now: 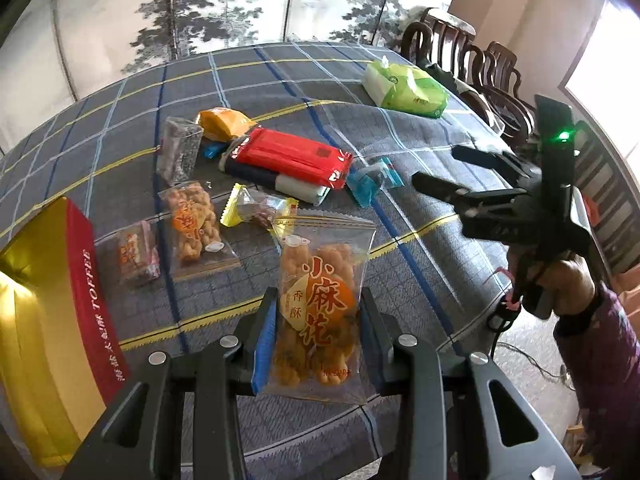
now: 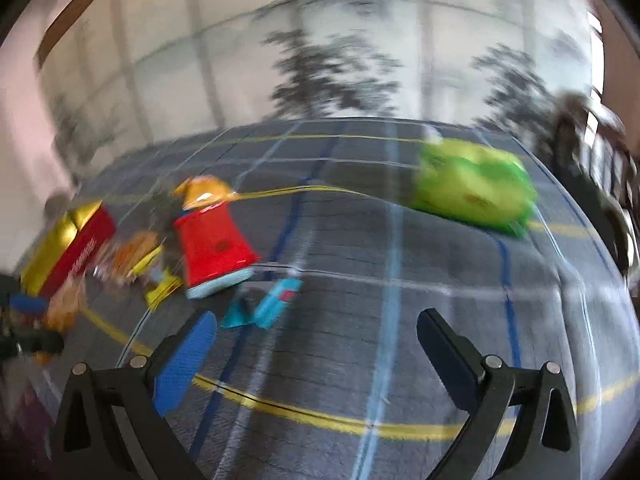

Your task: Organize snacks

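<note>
The left gripper holds a clear snack packet of fried dough twists upright between its jaws; both pads press on the packet's sides, and its lower half sits between them, lifted above the checked tablecloth. Beyond it lie more snacks: a second dough-twist packet, a red packet, a yellow-ended candy and a blue wrapper. A red and gold box stands at the left edge. The right gripper hangs over bare cloth with its jaws wide apart and nothing between them; the blue wrapper lies just beyond its left finger. A green tissue pack sits farther back.
</note>
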### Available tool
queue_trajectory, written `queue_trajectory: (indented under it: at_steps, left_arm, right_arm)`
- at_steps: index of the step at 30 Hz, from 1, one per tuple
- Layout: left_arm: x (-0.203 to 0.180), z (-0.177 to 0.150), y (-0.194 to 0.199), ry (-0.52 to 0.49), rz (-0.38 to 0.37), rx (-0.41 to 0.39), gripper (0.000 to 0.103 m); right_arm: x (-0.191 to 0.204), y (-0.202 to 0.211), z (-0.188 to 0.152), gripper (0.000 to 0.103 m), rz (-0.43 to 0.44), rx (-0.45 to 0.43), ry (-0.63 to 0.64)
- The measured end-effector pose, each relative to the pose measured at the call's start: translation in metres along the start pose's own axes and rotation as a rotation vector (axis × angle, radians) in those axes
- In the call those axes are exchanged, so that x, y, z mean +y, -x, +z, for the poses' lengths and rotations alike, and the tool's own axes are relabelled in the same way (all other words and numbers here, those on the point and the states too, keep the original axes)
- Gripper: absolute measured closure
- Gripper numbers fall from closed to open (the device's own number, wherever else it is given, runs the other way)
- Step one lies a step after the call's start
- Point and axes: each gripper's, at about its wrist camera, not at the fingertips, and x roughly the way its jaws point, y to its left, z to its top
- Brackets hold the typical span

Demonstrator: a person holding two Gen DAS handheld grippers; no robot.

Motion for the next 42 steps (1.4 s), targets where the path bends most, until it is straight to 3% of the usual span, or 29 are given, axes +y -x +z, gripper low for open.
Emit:
queue_trajectory:
  at_steps: [6,10,14,15,16,17,22,27,33,42]
  left_arm:
    - [0.002,-0.002,0.008,0.009,-0.001,-0.008,0.069]
    - [0.004,-0.002,0.016,0.012,0.008,-0.019,0.069]
    - [0.005,-0.001,0.022,0.019,0.007,-0.029,0.069]
    - [0.006,-0.001,0.023,0.020,0.009,-0.032,0.069]
    - [0.006,-0.001,0.024,0.021,0.011,-0.035,0.069]
    - [0.006,-0.001,0.025,0.023,0.010,-0.036,0.069]
    - [0.010,-0.001,0.030,0.035,0.008,-0.050,0.069]
    - [0.014,-0.004,0.039,0.052,0.014,-0.064,0.069]
    - [0.028,-0.011,0.053,0.081,0.042,-0.089,0.069]
    - [0.074,-0.023,0.074,0.177,0.106,-0.130,0.069]
  right_arm:
    - [0.036,-0.030,0.013,0.001,0.012,0.064,0.290]
    - [0.038,-0.050,0.016,0.005,0.024,0.113,0.348]
    - [0.029,-0.068,0.019,0.032,0.079,0.197,0.333]
    - [0.025,-0.069,0.020,0.044,0.110,0.199,0.307]
    - [0.021,-0.069,0.021,0.065,0.143,0.213,0.281]
    - [0.019,-0.067,0.022,0.075,0.136,0.215,0.269]
    - [0.010,-0.055,0.015,0.076,0.146,0.222,0.184]
    - [0.006,-0.020,0.000,0.076,0.163,0.110,0.066]
    - [0.001,-0.019,-0.010,0.076,0.111,0.029,-0.125]
    - [-0.001,-0.034,-0.010,0.076,0.044,0.057,-0.187]
